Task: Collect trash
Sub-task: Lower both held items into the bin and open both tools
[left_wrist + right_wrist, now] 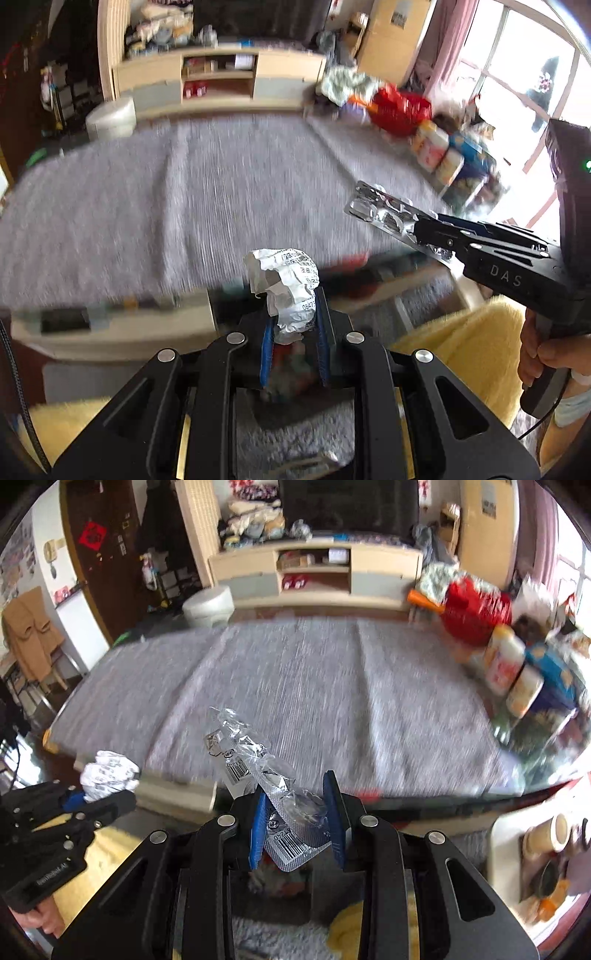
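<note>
Left tongs point(293, 334) clamp crumpled receipt point(291, 291); right tongs point(297, 821) pinch blister pack point(273, 794), both above grey carpet point(184, 192).

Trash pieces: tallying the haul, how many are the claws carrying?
2: crumpled paper in the left claw, blister pack in the right claw.

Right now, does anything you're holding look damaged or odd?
Both items look like spent trash: the left gripper pinches a crumpled printed paper, and the right gripper holds an emptied blister pack, its pockets crushed, sticking out at a slant.
</note>
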`<state>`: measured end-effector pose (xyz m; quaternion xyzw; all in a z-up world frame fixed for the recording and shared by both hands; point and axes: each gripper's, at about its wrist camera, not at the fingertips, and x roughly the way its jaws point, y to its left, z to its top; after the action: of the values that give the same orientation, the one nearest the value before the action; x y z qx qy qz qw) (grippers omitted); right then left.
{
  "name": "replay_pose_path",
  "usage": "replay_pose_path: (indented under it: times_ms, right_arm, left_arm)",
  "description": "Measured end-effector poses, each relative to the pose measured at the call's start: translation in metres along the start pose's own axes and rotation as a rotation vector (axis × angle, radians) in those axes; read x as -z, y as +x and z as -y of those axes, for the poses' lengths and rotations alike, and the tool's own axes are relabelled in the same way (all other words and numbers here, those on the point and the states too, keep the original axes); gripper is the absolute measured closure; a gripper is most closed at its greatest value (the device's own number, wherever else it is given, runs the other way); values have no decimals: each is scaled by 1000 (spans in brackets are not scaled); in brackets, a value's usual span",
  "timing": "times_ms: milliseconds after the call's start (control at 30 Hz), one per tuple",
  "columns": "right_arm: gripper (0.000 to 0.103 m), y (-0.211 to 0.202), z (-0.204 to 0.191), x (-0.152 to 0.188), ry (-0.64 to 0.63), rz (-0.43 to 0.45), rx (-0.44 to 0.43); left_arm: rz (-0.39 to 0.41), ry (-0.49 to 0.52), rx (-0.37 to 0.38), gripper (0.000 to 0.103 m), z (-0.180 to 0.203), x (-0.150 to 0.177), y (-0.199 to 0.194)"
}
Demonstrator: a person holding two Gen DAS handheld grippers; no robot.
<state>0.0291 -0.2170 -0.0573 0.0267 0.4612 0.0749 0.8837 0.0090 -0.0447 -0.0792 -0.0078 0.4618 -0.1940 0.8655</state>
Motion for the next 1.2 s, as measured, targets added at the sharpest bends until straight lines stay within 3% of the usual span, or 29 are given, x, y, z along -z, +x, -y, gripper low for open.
replay_pose_path:
  times_ms: [267,833,933,1033,1100,1133,1200]
  right_arm:
    - [73,61,-3,57,36,-173,-43]
    - [73,146,0,101,77,-323,12]
    - [72,152,2,101,98,-336,-14]
    - [70,157,3,99,120,-347,-41]
    - [58,157,4,96,132,-340,-38]
    - [46,156,5,94,137,-333,-37]
    - [41,154,6,90,144,-321,-41]
  left_arm:
    - [-119,-52,10,85,-16,55,52]
    - [-319,-94,48,84,-32,103,150]
    - [-337,-99,50,78,-35,105,157]
    - [-342,-107,50,62,-37,105,158]
    - [-342,-110,44,55,-39,104,157]
    - [-341,-111,41,49,-40,104,156]
    - [-339,-112,19,41,-41,102,153]
